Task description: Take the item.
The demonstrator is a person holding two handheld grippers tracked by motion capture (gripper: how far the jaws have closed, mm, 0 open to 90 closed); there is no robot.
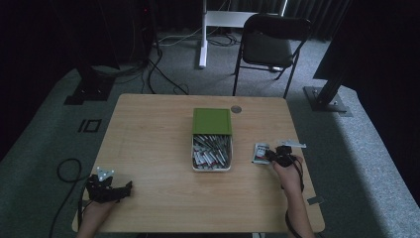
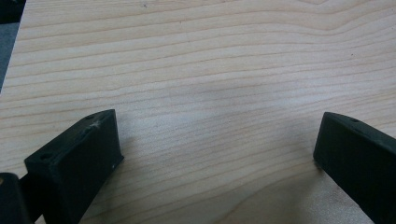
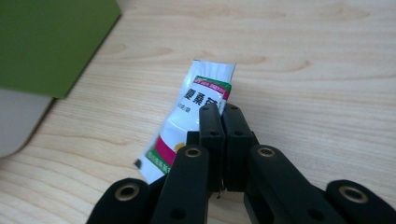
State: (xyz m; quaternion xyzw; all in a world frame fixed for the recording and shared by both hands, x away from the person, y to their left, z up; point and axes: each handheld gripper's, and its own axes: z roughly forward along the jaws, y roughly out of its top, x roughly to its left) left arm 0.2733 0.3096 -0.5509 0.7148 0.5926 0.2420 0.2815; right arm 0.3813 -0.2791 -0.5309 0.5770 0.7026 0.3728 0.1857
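A white sachet [image 1: 260, 152] with green and red print lies flat on the wooden table [image 1: 153, 134], right of an open white box [image 1: 193, 159] full of similar sachets. The box's green lid [image 1: 211, 121] stands propped at its far end. My right gripper [image 1: 271, 155] is shut, its tips over the near right part of the sachet [image 3: 205, 88]; in the right gripper view [image 3: 219, 111] the jaws press together, and nothing visible sits between them. My left gripper [image 1: 124, 191] rests at the table's near left, jaws wide open [image 2: 215, 149] over bare wood.
A folding chair [image 1: 270, 42] and a white desk leg [image 1: 203, 34] stand beyond the table's far edge. A round grommet [image 1: 236, 109] sits near the lid. A small grey tag [image 1: 315, 200] lies at the right edge. A cable [image 1: 69, 168] loops on the floor.
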